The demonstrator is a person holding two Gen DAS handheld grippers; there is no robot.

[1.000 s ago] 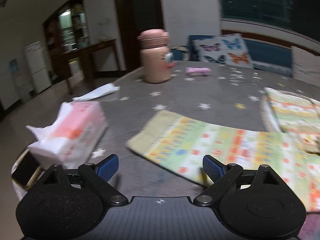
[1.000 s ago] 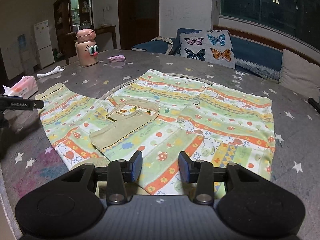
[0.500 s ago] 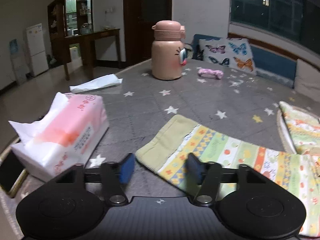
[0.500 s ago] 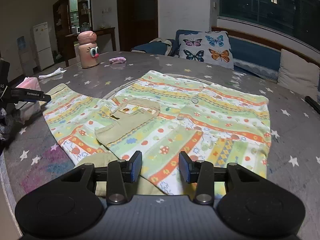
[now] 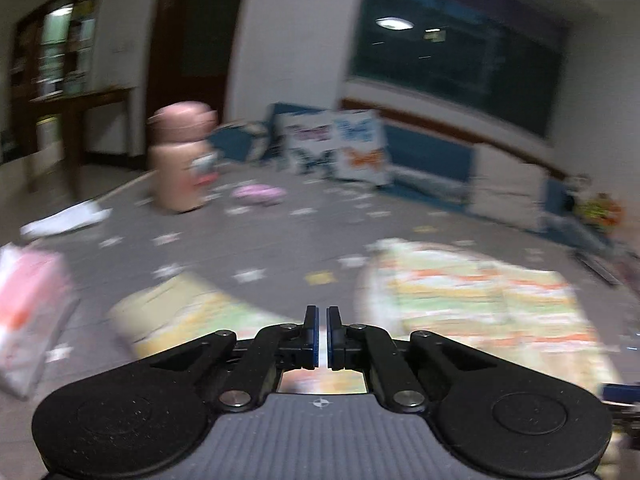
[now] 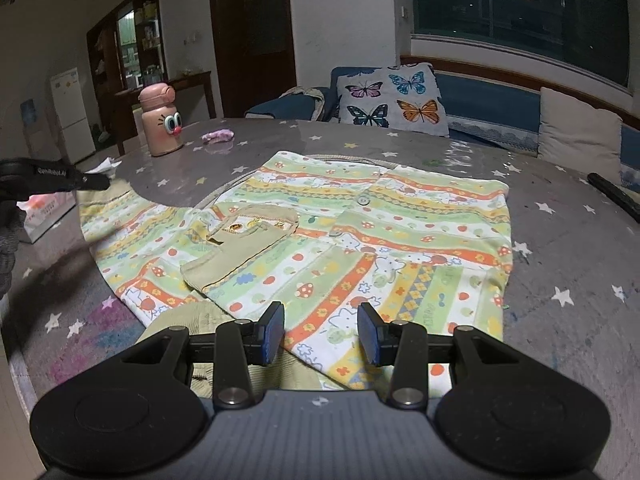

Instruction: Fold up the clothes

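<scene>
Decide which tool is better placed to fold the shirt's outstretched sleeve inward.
Left. The left tool looks shut at the patterned cotton shirt's sleeve; the right tool hangs open over the hem.

The shirt (image 6: 360, 240) lies on the table (image 6: 580, 248) just ahead of the right gripper (image 6: 320, 334); bottle (image 6: 160, 124) far left behind it, tissue pack (image 6: 44, 216) left.

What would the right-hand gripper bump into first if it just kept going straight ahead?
Probably the patterned shirt spread flat on the table: the open right gripper points low across it. Depth is unclear.
</scene>
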